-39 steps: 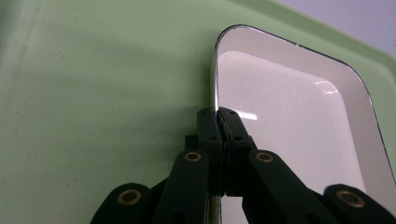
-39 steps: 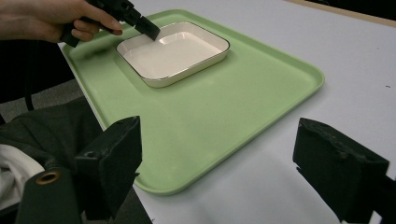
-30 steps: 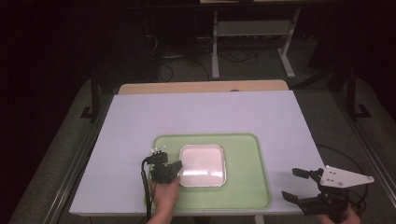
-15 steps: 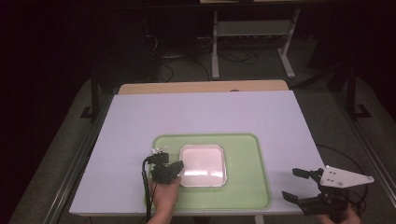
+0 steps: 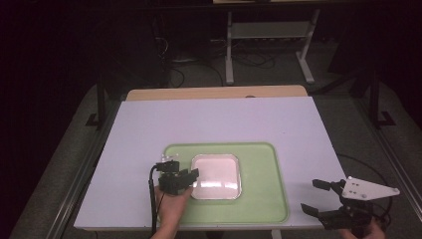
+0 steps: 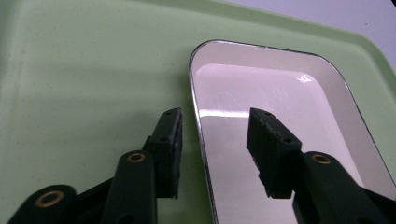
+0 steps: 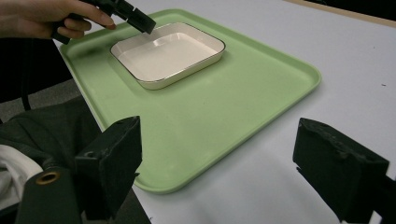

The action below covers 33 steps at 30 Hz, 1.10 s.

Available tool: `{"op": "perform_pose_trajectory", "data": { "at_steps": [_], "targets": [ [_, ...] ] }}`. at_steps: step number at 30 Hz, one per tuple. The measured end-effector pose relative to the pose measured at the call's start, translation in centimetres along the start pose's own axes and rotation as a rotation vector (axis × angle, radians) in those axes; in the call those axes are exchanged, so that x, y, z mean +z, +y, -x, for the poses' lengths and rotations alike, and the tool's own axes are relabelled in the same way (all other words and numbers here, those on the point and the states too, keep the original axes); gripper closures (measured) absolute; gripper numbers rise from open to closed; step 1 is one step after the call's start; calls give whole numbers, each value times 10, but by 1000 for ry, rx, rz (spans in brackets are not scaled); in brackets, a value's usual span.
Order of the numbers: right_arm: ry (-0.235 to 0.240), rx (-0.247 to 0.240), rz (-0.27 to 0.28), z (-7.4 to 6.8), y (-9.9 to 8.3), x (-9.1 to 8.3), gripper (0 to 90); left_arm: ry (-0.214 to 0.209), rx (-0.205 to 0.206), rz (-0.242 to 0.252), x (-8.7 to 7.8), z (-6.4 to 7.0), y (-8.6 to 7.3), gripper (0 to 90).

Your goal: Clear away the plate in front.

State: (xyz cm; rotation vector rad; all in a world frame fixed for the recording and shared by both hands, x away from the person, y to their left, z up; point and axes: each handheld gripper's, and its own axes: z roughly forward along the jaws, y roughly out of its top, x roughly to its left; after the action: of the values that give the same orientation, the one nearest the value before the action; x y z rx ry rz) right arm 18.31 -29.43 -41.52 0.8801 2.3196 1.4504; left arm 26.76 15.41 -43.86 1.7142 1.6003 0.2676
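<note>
1. Your left tongs (image 6: 212,156) are open, with nothing in them yet; one jaw sits outside the dish (image 6: 280,121) and one jaw sits inside, so the near rim runs up between them.
2. The dish is white, shallow and empty; it lies flat on the green tray (image 5: 259,199), a bit left of the tray's middle, and the tray lies on the table (image 5: 214,119).
3. Push the tongs a little deeper, so the pads cover more of the rim; then squeeze slowly, because the rim looks thin and smooth and I think it could slip.
4. Keep the jaws straight across the rim, not slanted; a slanted grip may tip the dish.
5. Lift gently and keep the dish level; watch that the tray does not come up with it.
6. Your right tongs (image 5: 314,195) are wide open and hold nothing; they hang past the tray's right edge, well apart from the dish; keep them ready there to hold the tray down if it slides.
</note>
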Motion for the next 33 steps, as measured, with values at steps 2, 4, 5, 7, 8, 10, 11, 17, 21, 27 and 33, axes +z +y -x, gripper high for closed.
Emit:
{"op": "perform_pose_trajectory", "data": {
  "at_steps": [2, 4, 5, 7, 8, 10, 11, 17, 21, 27, 33],
  "targets": [
    [0, 0, -2, 0, 0, 0, 147, -9, 13, 4, 0, 1, 1, 517],
    [1, 0, -2, 0, 0, 0, 146, -21, 22, 1, 0, 1, 1, 504],
    [1, 0, -3, 0, 0, 1, 147, -24, 30, 1, 0, 1, 2, 495],
    [0, 0, -3, 1, -1, 1, 147, -33, 48, 7, -1, 2, 3, 481],
    [-1, -1, -4, 1, -1, 1, 147, -37, 56, 8, -1, 3, 3, 474],
    [-2, -1, -5, 0, -1, 1, 146, -46, 74, 4, -2, 4, 3, 454],
    [-3, -1, -5, 0, -1, 1, 147, -49, 82, 4, -2, 4, 4, 450],
    [-4, 2, -14, 1, -1, 2, 146, -81, 143, 14, -4, 4, 2, 427],
    [-9, 4, -12, 1, -2, 1, 146, -97, 170, 21, -6, 3, 1, 414],
    [-12, 12, -18, 1, -3, 2, 145, -125, 221, 27, -10, 0, 1, 397],
    [-15, 14, -26, 2, -3, 3, 144, -154, 252, 28, -14, -3, 1, 383]
  ]
}}
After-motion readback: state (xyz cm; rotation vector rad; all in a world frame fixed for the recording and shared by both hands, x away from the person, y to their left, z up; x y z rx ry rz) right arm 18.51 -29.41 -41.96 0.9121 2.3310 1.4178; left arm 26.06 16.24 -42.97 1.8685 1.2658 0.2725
